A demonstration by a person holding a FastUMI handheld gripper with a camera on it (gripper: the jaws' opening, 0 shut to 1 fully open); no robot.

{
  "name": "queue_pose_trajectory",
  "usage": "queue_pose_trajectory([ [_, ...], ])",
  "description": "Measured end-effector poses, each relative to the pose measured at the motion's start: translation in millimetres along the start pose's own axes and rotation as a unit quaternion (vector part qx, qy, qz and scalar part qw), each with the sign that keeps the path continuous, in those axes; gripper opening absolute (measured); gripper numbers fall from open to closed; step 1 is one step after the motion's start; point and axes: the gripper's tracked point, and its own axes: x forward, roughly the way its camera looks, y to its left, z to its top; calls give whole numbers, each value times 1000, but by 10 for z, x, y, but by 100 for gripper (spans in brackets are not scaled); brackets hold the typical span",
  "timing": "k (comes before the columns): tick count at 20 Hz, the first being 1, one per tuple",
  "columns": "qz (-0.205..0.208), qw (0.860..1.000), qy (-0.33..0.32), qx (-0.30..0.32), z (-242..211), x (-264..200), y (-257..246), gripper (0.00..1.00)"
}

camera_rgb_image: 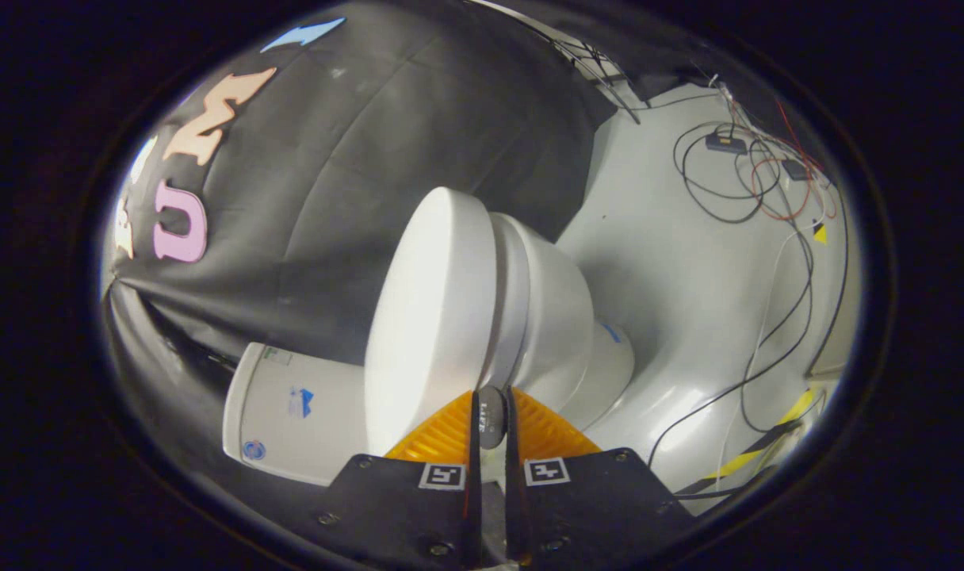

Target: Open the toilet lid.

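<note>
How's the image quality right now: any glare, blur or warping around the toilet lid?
Gripper view: strong fisheye bending, the scene appearing rolled sideways; the toilet lid is bright but keeps its edges, sharp enough; the toilet casts a soft shadow on the floor; the gripper fingers, nearly closed at the lid's edge, look slightly soft.

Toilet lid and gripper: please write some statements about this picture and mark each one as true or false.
1. The gripper has its fingers nearly together on a small dark tab at the edge of the toilet lid. True.
2. The toilet lid is missing from the toilet. False: the white lid is there, just ahead of the fingers.
3. Loose cables lie on the white floor beyond the toilet. True.
4. The tank is red. False: it is white, next to the lid.
5. The wall behind the toilet is bare brick. False: it is black cloth.
</note>
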Motion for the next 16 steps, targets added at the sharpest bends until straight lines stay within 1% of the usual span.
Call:
queue_pose_trajectory([
  [1,-21,1000,-5,-5,-59,213,-90,13],
  [2,-8,1000,-2,2,32,-52,-56,9],
  [4,-15,1000,-3,-5,12,-4,-85,1],
  [7,-21,999,-9,-25,27,-19,-82,1],
  [12,-11,999,-22,-40,102,-82,13,1],
  [16,9,998,-41,-49,86,-237,361,1],
])
